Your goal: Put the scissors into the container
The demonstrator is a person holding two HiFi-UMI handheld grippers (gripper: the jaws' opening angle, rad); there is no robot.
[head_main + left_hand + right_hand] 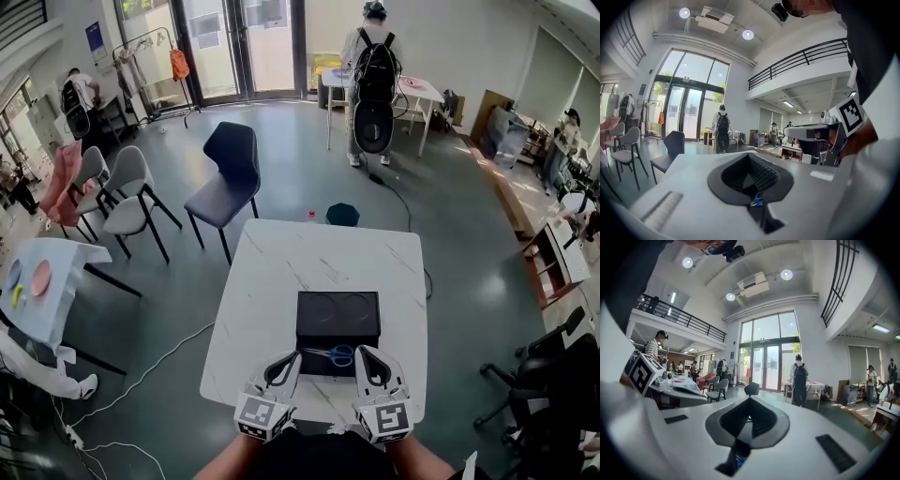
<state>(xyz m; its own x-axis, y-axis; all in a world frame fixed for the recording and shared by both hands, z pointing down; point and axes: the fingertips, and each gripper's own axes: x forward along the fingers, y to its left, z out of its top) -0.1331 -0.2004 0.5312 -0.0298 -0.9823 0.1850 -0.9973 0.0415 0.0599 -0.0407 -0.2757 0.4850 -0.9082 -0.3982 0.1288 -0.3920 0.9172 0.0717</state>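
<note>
A black rectangular container (pixel 337 314) lies on the white marble table (pixel 281 272), toward its near side. The scissors (pixel 334 354), with blue handles, lie flat in the container's near part. My left gripper (pixel 291 360) hangs just left of them and my right gripper (pixel 364 355) just right, both above the table's front edge. Both are shut, with nothing held. In the left gripper view the jaws (pixel 757 199) meet and a speck of blue shows at their tip. The right gripper view shows the same closed jaws (pixel 740 451), and the left gripper (pixel 670 389) beside them.
A dark chair (pixel 228 176) and a green stool (pixel 342 214) stand beyond the table's far edge. A person with a backpack (pixel 375 84) stands further back. Grey chairs (pixel 127 192) and a small table (pixel 42 281) are left; an office chair (pixel 548 375) is right.
</note>
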